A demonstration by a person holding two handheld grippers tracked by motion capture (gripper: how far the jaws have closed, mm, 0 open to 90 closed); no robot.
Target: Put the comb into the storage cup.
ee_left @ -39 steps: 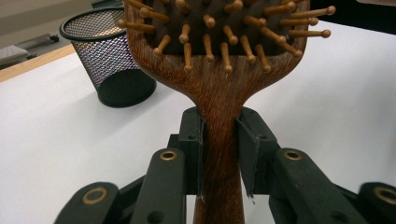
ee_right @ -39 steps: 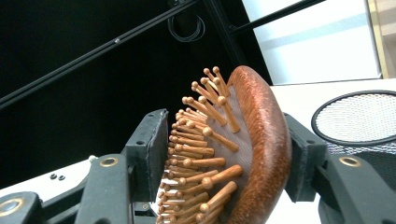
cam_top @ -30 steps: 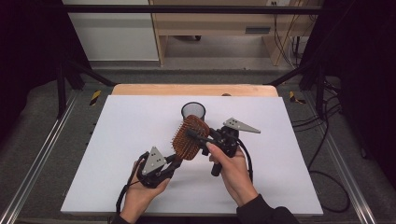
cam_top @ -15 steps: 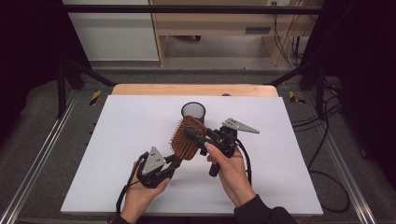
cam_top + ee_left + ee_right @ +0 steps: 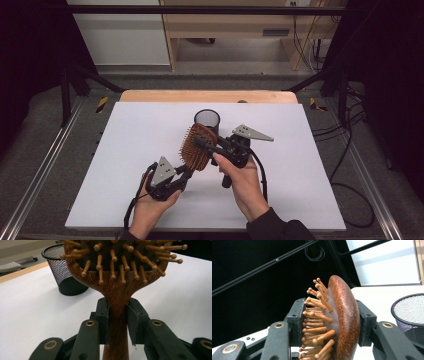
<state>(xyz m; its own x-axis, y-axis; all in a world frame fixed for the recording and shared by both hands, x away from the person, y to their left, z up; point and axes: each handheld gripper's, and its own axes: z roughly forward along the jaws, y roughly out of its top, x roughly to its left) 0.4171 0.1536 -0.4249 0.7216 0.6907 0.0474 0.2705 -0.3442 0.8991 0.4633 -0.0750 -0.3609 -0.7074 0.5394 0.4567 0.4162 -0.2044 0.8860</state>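
Note:
A wooden paddle hairbrush [image 5: 199, 147] with wooden pins is held above the white table. My left gripper [image 5: 186, 172] is shut on its handle [image 5: 117, 322], both pads pressed on the wood, in the left gripper view [image 5: 117, 315]. My right gripper [image 5: 202, 142] reaches in from the right and spans the brush head [image 5: 343, 320]. Its jaws have just been closing. One pad meets the pin tips and the other lies on the rounded back, in the right gripper view [image 5: 329, 320].
A black mesh cup [image 5: 206, 119] stands upright just behind the brush, also in the left gripper view [image 5: 65, 272] and the right gripper view [image 5: 409, 315]. The white table top [image 5: 125, 150] lies on a wooden board, with dark frame rails at the sides.
The right gripper's jaws have drawn in on the brush head. The left hand and the brush have stayed where they were.

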